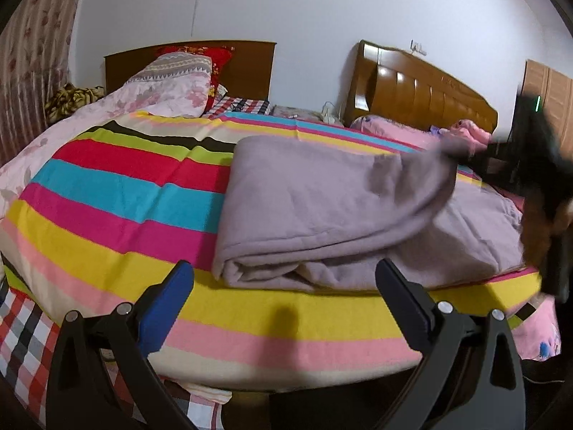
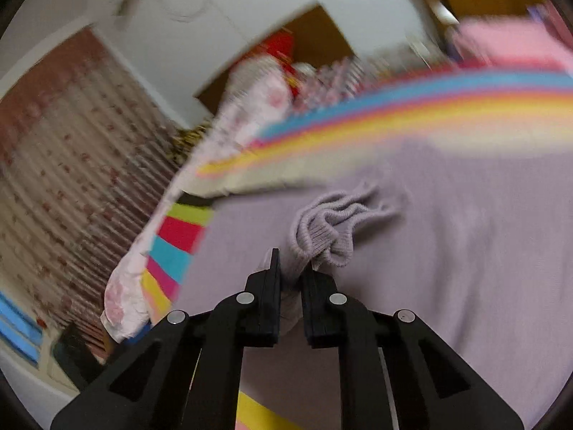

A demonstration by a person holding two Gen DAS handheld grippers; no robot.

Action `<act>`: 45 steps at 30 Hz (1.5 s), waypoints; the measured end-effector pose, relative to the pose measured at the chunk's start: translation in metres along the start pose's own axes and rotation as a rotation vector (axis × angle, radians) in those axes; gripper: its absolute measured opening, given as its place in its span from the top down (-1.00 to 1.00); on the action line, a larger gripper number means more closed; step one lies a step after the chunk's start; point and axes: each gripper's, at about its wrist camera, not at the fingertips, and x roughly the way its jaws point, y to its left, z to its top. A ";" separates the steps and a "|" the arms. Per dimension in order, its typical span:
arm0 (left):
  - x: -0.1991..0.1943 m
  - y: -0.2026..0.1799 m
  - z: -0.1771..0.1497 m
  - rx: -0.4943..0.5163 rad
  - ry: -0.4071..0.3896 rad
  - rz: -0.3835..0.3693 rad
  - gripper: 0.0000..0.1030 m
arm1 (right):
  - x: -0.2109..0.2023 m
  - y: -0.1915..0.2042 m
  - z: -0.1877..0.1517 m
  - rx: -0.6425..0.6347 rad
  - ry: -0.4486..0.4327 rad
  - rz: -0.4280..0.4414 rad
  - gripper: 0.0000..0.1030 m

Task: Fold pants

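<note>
Right wrist view: right gripper (image 2: 292,272) has its jaws clenched on the ribbed cuff (image 2: 324,225) of the lilac pants (image 2: 447,251), only a small pinch of it.
Pants: half folded on the striped bed cover (image 1: 118,193), one leg lifted off to the far right.
Left gripper (image 1: 284,286): jaws released, empty, near the folded edge.
Risk: the cuff could slip out mid-carry, or the lower layers drag and bunch since nothing pins them.

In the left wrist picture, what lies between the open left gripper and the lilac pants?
Only a bare stretch of the striped bedsheet lies between the left gripper and the pants; the left wrist view shows it.
</note>
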 end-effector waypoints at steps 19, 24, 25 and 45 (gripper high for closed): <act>0.046 0.071 0.009 -0.036 0.078 0.282 -0.97 | 0.008 -0.044 -0.045 0.055 0.081 -0.049 0.76; 0.050 0.076 0.008 -0.035 0.082 0.275 -0.97 | 0.011 -0.056 -0.073 0.043 0.105 -0.056 0.76; 0.052 0.073 0.009 -0.018 0.083 0.292 -0.97 | 0.010 -0.056 -0.071 0.046 0.102 -0.050 0.76; 0.049 0.060 0.009 0.111 0.065 0.394 -0.97 | 0.003 -0.067 -0.089 0.156 0.096 -0.004 0.76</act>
